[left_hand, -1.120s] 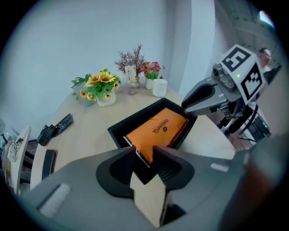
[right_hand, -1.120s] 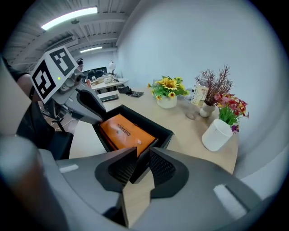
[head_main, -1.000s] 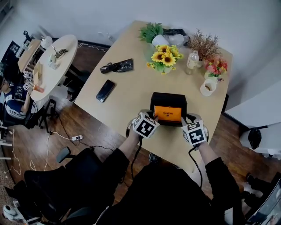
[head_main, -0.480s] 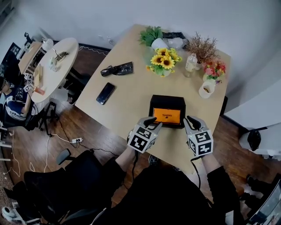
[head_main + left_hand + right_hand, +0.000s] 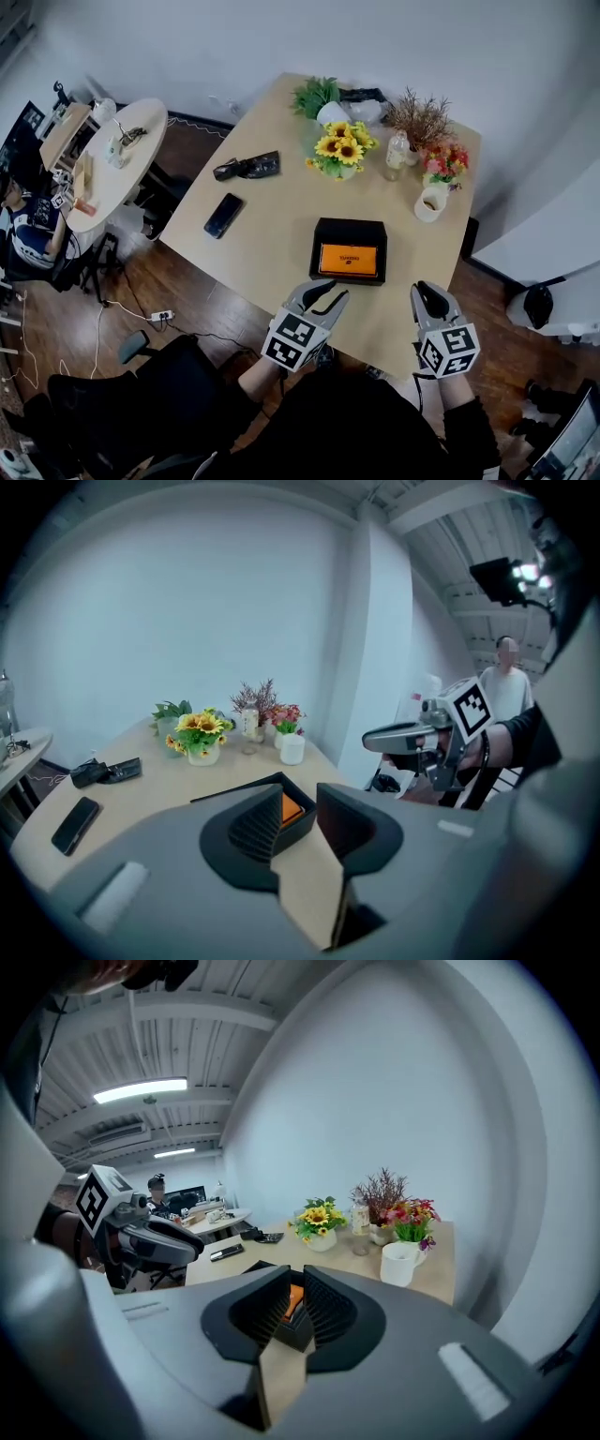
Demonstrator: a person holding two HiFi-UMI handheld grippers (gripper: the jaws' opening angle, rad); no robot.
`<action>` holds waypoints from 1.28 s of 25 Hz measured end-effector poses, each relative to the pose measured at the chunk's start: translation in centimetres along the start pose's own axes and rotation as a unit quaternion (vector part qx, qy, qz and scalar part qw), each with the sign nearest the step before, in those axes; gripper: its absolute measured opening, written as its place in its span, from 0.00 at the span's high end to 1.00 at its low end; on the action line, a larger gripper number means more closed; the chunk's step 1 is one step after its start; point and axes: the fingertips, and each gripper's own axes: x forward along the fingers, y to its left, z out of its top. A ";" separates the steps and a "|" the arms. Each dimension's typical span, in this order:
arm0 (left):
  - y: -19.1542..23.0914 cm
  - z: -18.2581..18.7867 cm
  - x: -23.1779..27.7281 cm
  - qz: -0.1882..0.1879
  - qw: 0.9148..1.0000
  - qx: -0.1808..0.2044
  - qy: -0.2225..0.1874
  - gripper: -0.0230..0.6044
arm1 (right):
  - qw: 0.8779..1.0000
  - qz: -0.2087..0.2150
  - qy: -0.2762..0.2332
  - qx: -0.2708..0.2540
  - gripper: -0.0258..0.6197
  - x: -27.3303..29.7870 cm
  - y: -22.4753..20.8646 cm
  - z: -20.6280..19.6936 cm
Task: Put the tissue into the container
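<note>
Tissue pack, orange, flat and rectangular (image 5: 349, 260), lies inside the shallow black rectangular container (image 5: 349, 228), roughly central within its walls and printed face up. Its long axis runs left to right, in line with the container's own long side. The container rests on the light wooden table (image 5: 272, 187), towards the near edge. Both tongs are on the near side of the container and apart from it, so the pack lies on the far side of each. The left gripper (image 5: 332, 292) points at the container's near left corner and stands just beside that wall. The right gripper (image 5: 429, 292) stands off to the right of the container's near right corner, with bare table between. Judged from this, the left is the nearer hand. Left gripper: jaws drawn almost together with only a slim gap, nothing held, the pack visible through the gap well beyond. Right gripper: jaws closed, nothing held. As things lie, placement appears complete; any further move would be a straight reach away from the person. Farther out stand a black mobile phone (image 5: 223, 215) to the left, a white mug (image 5: 430, 203) to the far right, and a pot of yellow sunflowers (image 5: 338, 154) beyond the container.
</note>
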 end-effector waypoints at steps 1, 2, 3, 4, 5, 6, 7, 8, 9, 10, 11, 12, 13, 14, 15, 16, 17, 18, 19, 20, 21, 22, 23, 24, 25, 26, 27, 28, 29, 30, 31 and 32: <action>-0.6 0.1 -0.4 -0.002 1.000 -0.003 -0.008 0.81 | 1.000 -0.005 -0.008 0.009 0.89 -0.9 -0.1 0.0; -1.1 0.3 -0.8 -0.004 1.000 -0.003 -0.016 0.81 | 1.000 -0.011 -0.016 0.018 0.89 -1.9 -0.2 0.0; -1.6 0.3 -1.2 -0.004 1.000 -0.001 -0.023 0.81 | 0.999 -0.017 -0.023 0.026 0.89 -2.8 -0.3 0.1; -2.0 0.3 -1.5 -0.001 1.000 0.004 -0.027 0.81 | 0.999 -0.023 -0.030 0.034 0.89 -3.6 -0.4 0.1; -2.3 0.1 -1.8 0.002 1.000 0.010 -0.029 0.81 | 0.998 -0.028 -0.037 0.040 0.89 -4.5 -0.4 0.1; -2.5 -0.2 -2.1 0.006 0.999 0.014 -0.028 0.81 | 0.998 -0.033 -0.044 0.044 0.89 -5.2 -0.4 0.1; -2.7 -0.5 -2.3 0.009 0.999 0.015 -0.028 0.81 | 0.997 -0.039 -0.050 0.045 0.89 -5.9 -0.4 0.1; -2.9 -0.8 -2.5 0.010 0.999 0.013 -0.028 0.81 | 0.996 -0.043 -0.057 0.044 0.89 -6.5 -0.3 0.2; -3.1 -1.0 -2.6 0.011 0.999 0.008 -0.029 0.81 | 0.996 -0.046 -0.064 0.043 0.89 -7.0 -0.2 0.2; -3.3 -1.1 -2.8 0.011 0.999 0.002 -0.032 0.81 | 0.996 -0.047 -0.070 0.041 0.89 -7.4 -0.1 0.2; -3.5 -1.1 -3.0 0.011 0.999 -0.007 -0.036 0.81 | 0.995 -0.047 -0.074 0.040 0.89 -7.7 0.2 0.3; -3.8 -1.1 -3.1 0.010 0.999 -0.015 -0.042 0.81 | 0.995 -0.044 -0.079 0.037 0.89 -8.0 0.4 0.3; -4.1 -1.0 -3.2 0.007 0.999 -0.019 -0.049 0.81 | 0.995 -0.042 -0.084 0.033 0.89 -8.2 0.7 0.4; -4.4 -0.8 -3.2 0.004 0.998 -0.019 -0.058 0.81 | 0.995 -0.040 -0.088 0.029 0.89 -8.4 0.9 0.5; -4.8 -0.5 -3.3 0.000 0.998 -0.015 -0.066 0.81 | 0.995 -0.039 -0.093 0.024 0.89 -8.6 1.0 0.7; -5.1 -0.3 -3.3 -0.003 0.997 -0.011 -0.073 0.81 | 0.994 -0.040 -0.097 0.020 0.89 -8.7 1.1 0.9; -5.4 -0.1 -3.2 -0.006 0.997 -0.007 -0.078 0.81 | 0.994 -0.040 -0.100 0.017 0.89 -8.8 1.1 1.0; -5.7 0.1 -3.2 -0.009 0.997 -0.003 -0.080 0.81 | 0.994 -0.041 -0.102 0.015 0.89 -8.9 1.1 1.1; -6.0 0.2 -3.1 -0.011 0.997 -0.001 -0.081 0.81 | 0.994 -0.041 -0.103 0.014 0.89 -8.9 1.2 1.2; -6.1 0.2 -3.1 -0.013 0.997 0.000 -0.080 0.81 | 0.994 -0.039 -0.104 0.014 0.89 -8.8 1.2 1.3; -6.2 0.2 -3.1 -0.015 0.997 0.000 -0.080 0.81 | 0.994 -0.038 -0.104 0.013 0.89 -8.8 1.3 1.3; -6.3 0.2 -3.1 -0.016 0.997 -0.001 -0.080 0.81 | 0.994 -0.037 -0.103 0.012 0.89 -8.8 1.4 1.3; -6.3 0.2 -3.1 -0.016 0.997 -0.002 -0.080 0.81 | 0.994 -0.036 -0.102 0.011 0.89 -8.7 1.5 1.3; -6.2 0.2 -3.2 -0.016 0.997 -0.004 -0.080 0.81 | 0.994 -0.035 -0.102 0.010 0.89 -8.7 1.5 1.3; -6.2 0.1 -3.2 -0.016 0.997 -0.006 -0.080 0.81 | 0.994 -0.034 -0.101 0.009 0.89 -8.7 1.6 1.3; -6.2 0.1 -3.2 -0.015 0.997 -0.008 -0.080 0.81 | 0.994 -0.033 -0.101 0.009 0.89 -8.6 1.6 1.3; -6.1 0.0 -3.2 -0.015 0.997 -0.011 -0.080 0.81 | 0.994 -0.031 -0.100 0.009 0.89 -8.6 1.7 1.3; -6.1 0.0 -3.2 -0.014 0.997 -0.015 -0.081 0.81 | 0.995 -0.030 -0.099 0.008 0.89 -8.6 1.8 1.3; -6.1 0.0 -3.2 -0.014 0.996 -0.019 -0.082 0.81 | 0.995 -0.029 -0.098 0.008 0.89 -8.5 1.8 1.3; -6.1 0.1 -3.2 -0.014 0.996 -0.022 -0.083 0.81 | 0.995 -0.028 -0.098 0.008 0.89 -8.5 1.9 1.2; -6.1 0.0 -3.2 -0.015 0.996 -0.024 -0.083 0.81 | 0.995 -0.028 -0.097 0.008 0.89 -8.4 1.9 1.2; -6.2 0.0 -3.2 -0.016 0.996 -0.025 -0.084 0.81 | 0.995 -0.027 -0.096 0.008 0.89 -8.4 1.9 1.2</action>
